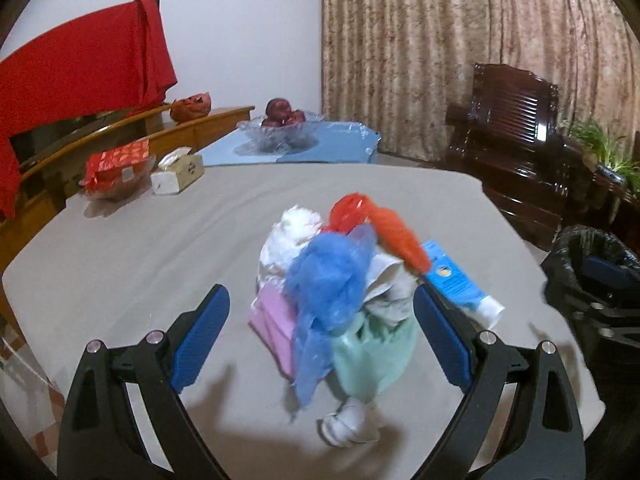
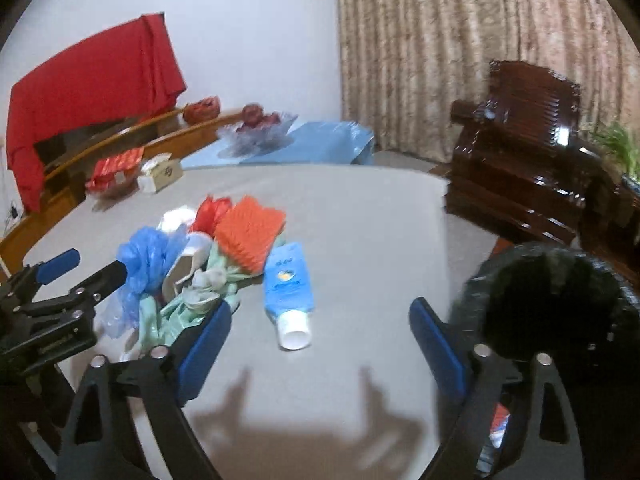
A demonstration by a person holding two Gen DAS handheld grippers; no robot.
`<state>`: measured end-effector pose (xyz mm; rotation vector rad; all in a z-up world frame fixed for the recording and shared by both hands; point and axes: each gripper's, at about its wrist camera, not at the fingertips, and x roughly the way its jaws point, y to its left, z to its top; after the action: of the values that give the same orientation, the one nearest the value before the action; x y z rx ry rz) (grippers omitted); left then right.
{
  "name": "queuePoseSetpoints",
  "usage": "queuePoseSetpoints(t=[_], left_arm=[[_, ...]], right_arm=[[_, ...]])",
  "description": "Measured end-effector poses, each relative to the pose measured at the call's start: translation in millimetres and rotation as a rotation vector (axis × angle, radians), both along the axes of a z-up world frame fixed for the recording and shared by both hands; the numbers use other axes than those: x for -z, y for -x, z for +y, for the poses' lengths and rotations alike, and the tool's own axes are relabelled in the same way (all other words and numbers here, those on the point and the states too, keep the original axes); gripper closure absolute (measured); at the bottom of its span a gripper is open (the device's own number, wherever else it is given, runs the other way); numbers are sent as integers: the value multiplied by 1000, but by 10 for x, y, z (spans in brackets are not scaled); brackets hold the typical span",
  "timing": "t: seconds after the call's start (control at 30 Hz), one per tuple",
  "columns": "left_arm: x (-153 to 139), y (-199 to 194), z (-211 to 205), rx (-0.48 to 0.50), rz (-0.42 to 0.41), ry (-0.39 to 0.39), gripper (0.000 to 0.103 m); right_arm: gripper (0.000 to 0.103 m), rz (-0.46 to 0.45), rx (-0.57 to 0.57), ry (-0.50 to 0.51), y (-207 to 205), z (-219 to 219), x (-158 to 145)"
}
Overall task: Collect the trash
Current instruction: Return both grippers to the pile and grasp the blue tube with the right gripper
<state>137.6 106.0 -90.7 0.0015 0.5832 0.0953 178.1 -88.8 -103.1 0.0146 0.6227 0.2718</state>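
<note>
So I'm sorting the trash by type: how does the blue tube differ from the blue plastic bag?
The blue tube is smooth and rigid-looking, printed, with a white cap; the blue plastic bag is crumpled, thin and translucent. The tube lies apart on the bare tablecloth; the bag sits in the pile. Both are blue and lie on the table.

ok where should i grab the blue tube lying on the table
Grip the blue tube across its flat blue body, just above the white cap. It lies flat, cap toward the camera, clear table on its right, so the open right gripper can likely straddle it from above.
</note>
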Motion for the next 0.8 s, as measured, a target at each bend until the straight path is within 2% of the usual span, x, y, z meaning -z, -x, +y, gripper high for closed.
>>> queuePoseSetpoints(t=[0.37,0.47,0.53,0.63,0.8], left_arm=[[243,-60,118,-18,26,20,13],[274,-98,112,-15,33,24,13],[295,-134,111,-15,37,30,13],[288,-187,103,-15,30,32,13],[239,-317,103,-12,16,39,21]], right_arm=[[42,228,-22,10,-582,313,612],[45,240,-30,19,-618,334,623],[59,243,-42,32,-643,380,622],[73,245,-63,37,-660,412,611],[74,234,-44,10,-650,344,555]])
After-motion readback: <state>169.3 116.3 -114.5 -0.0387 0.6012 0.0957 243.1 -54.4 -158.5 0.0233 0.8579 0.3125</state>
